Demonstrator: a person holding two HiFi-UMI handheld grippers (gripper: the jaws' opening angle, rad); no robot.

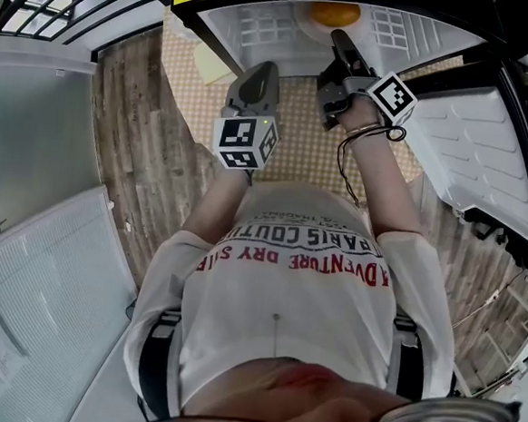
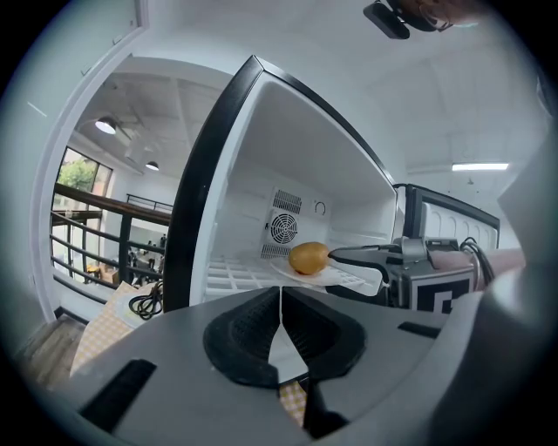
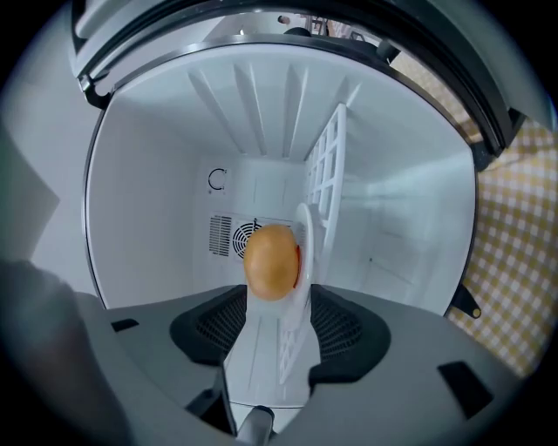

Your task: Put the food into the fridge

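Here, the right gripper (image 3: 279, 335) reaches into the open fridge (image 3: 157, 192); its jaws stand apart, and the near rim of a white plate (image 3: 306, 235) lies between them with the pads looking clear of it; the food (image 3: 272, 261), round and orange-brown, sits on that plate just ahead of the jaw tips; the plate rests on the wire shelf (image 2: 235, 266); the left gripper (image 2: 281, 331) hangs outside the fridge beside the right one, its jaws together with nothing between them, the food well ahead of it.
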